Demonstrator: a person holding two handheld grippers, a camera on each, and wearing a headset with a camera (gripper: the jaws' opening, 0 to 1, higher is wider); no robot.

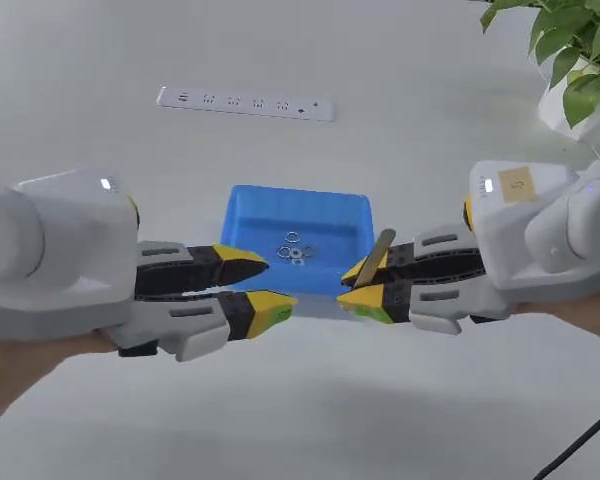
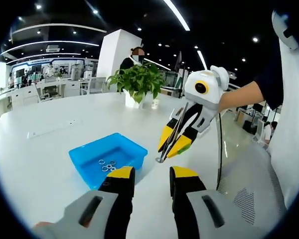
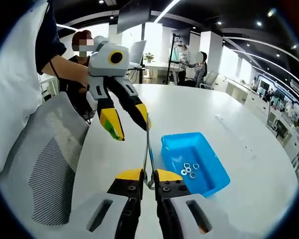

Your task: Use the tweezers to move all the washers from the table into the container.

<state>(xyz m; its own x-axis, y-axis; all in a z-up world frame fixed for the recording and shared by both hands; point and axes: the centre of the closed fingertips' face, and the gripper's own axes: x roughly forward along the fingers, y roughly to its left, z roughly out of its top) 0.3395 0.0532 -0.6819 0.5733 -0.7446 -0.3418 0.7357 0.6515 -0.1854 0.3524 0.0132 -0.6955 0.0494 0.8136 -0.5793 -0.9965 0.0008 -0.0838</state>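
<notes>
A blue container [image 1: 245, 215] sits on the white table, with several metal washers [image 1: 295, 251] lying together on its floor. My right gripper [image 1: 348, 283] hovers at its near right corner, shut on thin metal tweezers [image 1: 375, 255] that stick up between the jaws. In the right gripper view the tweezers [image 3: 147, 144] point forward, just left of the container [image 3: 189, 147] and washers [image 3: 189, 170]. My left gripper [image 1: 278, 282] is open at the container's near left edge, holding nothing. It faces the right gripper [image 2: 167, 151] across the container [image 2: 84, 154].
A white power strip [image 1: 245, 102] lies beyond the container. A potted plant [image 1: 570, 50] stands at the far right. A dark cable [image 1: 580, 450] trails at the lower right. A grey mesh chair [image 3: 45, 164] stands at the table's edge. People are in the office behind.
</notes>
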